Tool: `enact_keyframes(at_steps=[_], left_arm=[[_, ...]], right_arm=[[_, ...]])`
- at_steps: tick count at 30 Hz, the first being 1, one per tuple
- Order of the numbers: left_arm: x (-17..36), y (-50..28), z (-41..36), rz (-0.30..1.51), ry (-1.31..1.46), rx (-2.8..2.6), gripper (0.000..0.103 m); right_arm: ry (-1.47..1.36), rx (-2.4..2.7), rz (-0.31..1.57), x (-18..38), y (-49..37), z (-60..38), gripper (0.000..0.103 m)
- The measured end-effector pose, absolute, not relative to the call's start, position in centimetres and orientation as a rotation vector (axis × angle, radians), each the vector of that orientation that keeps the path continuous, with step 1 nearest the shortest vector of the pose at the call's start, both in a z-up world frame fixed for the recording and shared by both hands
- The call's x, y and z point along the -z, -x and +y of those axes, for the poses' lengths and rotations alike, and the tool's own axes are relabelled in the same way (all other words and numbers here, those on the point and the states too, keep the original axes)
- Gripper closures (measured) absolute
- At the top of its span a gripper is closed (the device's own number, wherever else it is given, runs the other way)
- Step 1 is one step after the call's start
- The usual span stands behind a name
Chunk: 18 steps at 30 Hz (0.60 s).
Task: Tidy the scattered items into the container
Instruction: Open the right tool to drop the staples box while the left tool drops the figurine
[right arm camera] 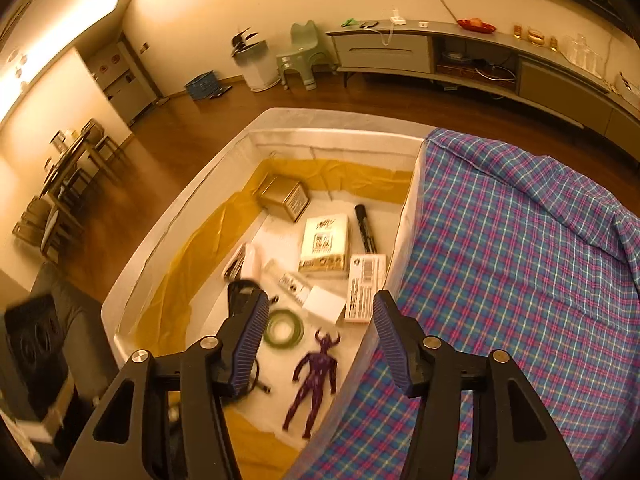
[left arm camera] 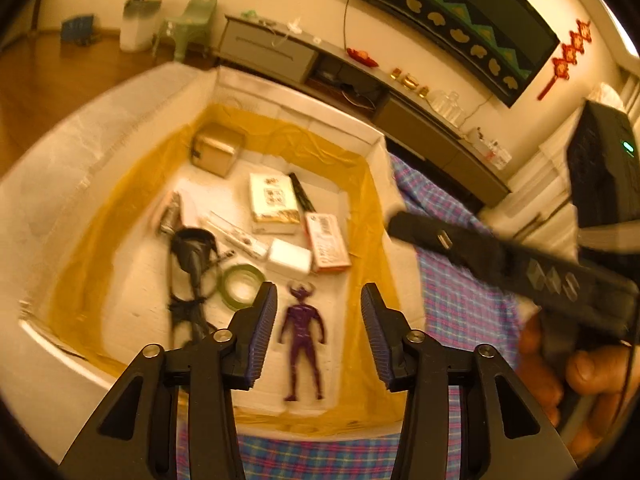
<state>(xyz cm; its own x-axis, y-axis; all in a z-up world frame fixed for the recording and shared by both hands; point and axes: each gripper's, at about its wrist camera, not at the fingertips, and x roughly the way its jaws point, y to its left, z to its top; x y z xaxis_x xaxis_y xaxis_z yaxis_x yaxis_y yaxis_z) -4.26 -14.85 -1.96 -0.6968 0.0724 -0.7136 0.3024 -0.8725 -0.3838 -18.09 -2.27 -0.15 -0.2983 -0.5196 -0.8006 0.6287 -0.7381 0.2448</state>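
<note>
Fingers of the left gripper [left arm camera: 319,312] and right gripper [right arm camera: 318,326] gape wide, empty, above the white foam container [right arm camera: 168,264]. Only the left wrist view shows the person's right hand [left arm camera: 580,376] beside that container.

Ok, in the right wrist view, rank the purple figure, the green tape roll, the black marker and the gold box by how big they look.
Largest to smallest, as they look:
1. purple figure, though it lies nearest the camera
2. gold box
3. black marker and green tape roll: too close to rank, one long and thin, one round

Wooden floor [right arm camera: 192,128], cream walls [right arm camera: 192,8], long grey cabinet [right arm camera: 400,54], green child's chair [right arm camera: 304,54], plaid-covered surface [right arm camera: 500,248].
</note>
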Motion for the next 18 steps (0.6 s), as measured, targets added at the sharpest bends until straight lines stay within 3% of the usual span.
enact_keyframes(at_steps=[5,9,18], left_arm=[[1.6,3.4,-15.3,0.631,-1.110,2.665,0.054],[0.8,2.5,-15.1,0.558,-1.017,2.689,0.035],[0.0,1.2,-15.4,0.529,-0.942,2.703,0.034]], right_arm=[[-1.156,2.035,0.379,-0.5,14.3,-1.3,0.042],[-1.090,1.970,0.618,-0.5,10.7,-1.4,0.042],[-1.033,1.917,0.896,-0.1,6.3,-2.1,0.039]])
